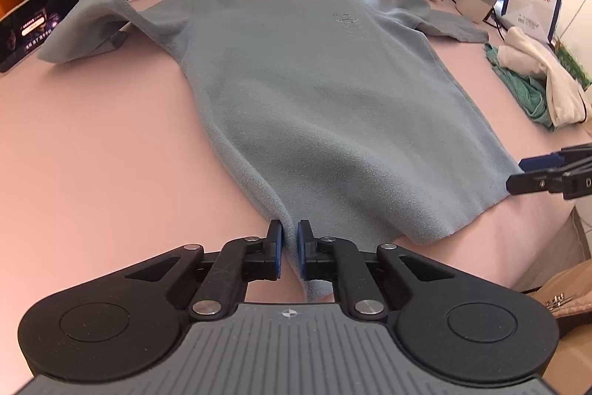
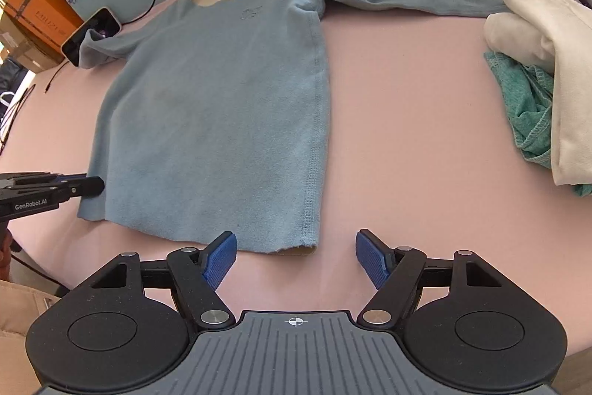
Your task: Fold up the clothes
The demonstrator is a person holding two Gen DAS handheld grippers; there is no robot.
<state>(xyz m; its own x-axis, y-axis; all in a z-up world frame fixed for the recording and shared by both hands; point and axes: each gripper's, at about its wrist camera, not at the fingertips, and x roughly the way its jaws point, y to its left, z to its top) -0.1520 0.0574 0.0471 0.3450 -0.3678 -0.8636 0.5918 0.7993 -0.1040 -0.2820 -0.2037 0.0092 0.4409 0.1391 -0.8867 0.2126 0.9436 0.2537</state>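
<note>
Sweater (image 1: 314,91) hem pinched in left claw (image 1: 290,247); right claw (image 2: 296,256) released beside corner.

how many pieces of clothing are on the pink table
3: a blue long-sleeved top spread flat mid-table, and a white garment lying over a crumpled green one at the right edge. More could be hidden under that pile.

One blue fleece top (image 2: 222,106) lies ahead of the fingers. Beyond and to the right of the right gripper's fingers sits a pile of two garments: one white (image 2: 544,62), one green (image 2: 525,102). One phone (image 1: 33,24) stands far left of the left fingers. Two grippers: left gripper (image 1: 289,247), right gripper (image 2: 296,258).
</note>
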